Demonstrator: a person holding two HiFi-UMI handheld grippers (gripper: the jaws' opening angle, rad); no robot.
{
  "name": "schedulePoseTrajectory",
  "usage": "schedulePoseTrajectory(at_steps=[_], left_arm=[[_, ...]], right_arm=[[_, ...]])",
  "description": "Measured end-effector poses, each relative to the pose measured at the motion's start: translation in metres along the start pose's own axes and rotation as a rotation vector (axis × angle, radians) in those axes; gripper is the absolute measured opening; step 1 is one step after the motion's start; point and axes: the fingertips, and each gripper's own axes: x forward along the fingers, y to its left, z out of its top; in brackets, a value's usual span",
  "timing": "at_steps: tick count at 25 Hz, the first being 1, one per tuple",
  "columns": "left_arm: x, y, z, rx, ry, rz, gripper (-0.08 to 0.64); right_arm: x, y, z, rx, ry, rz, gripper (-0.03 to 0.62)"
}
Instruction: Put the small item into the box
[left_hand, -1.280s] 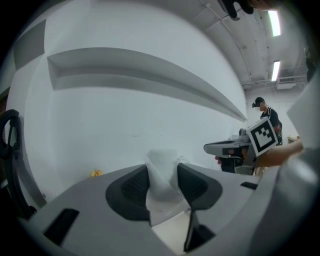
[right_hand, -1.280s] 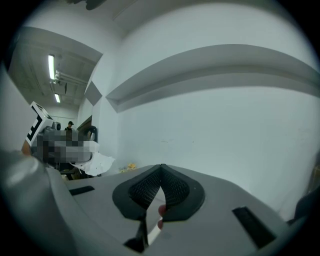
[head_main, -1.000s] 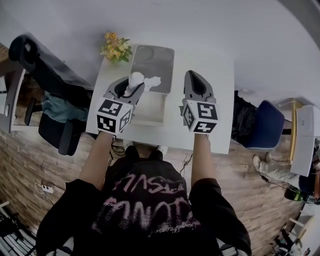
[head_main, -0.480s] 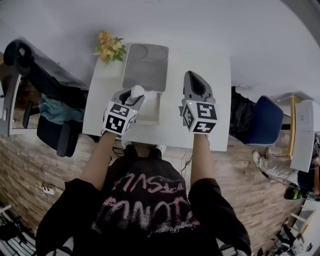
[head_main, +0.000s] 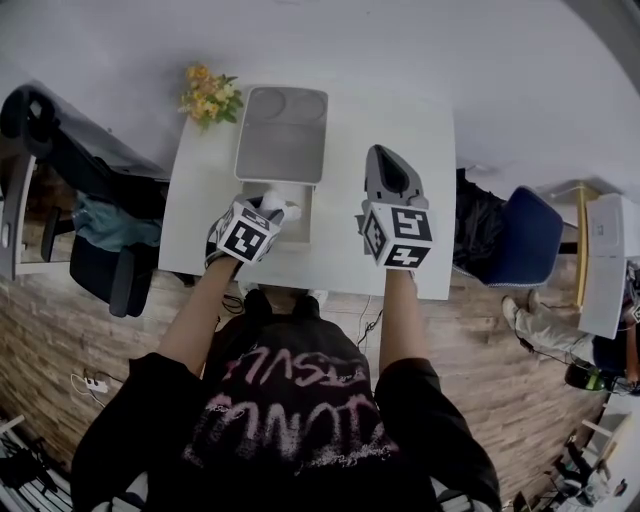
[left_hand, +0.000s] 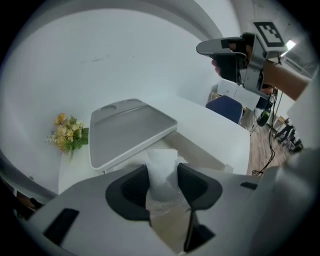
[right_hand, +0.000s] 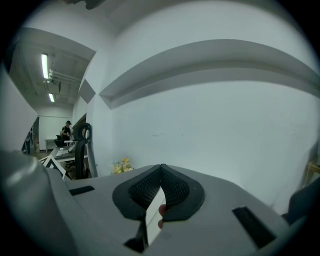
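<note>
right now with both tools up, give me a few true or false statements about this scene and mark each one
1. The left tool grips a white wrapped item. True.
2. The box is closed. False: its grey lid is swung open behind it.
3. The right tool carries a second item. False: its jaws are together with nothing between them.
4. The flowers lie on the table on the left of the lid. True.
</note>
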Motion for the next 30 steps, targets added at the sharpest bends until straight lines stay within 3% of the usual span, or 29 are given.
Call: schedulePoseTrajectory(at_steps=[15,30], left_arm=[[0.015,-0.006,-0.013,-0.022,0.064,-0.017,0.176],[0.012,-0.004,-0.007,-0.006,0.023,-0.007,0.212]], right_arm=[[-0.006,-0.013,-0.007,0.004,0.017,-0.015,0.011],[-0.003,-0.011,-0.006,-0.012,0.016,-0.011,0.011]])
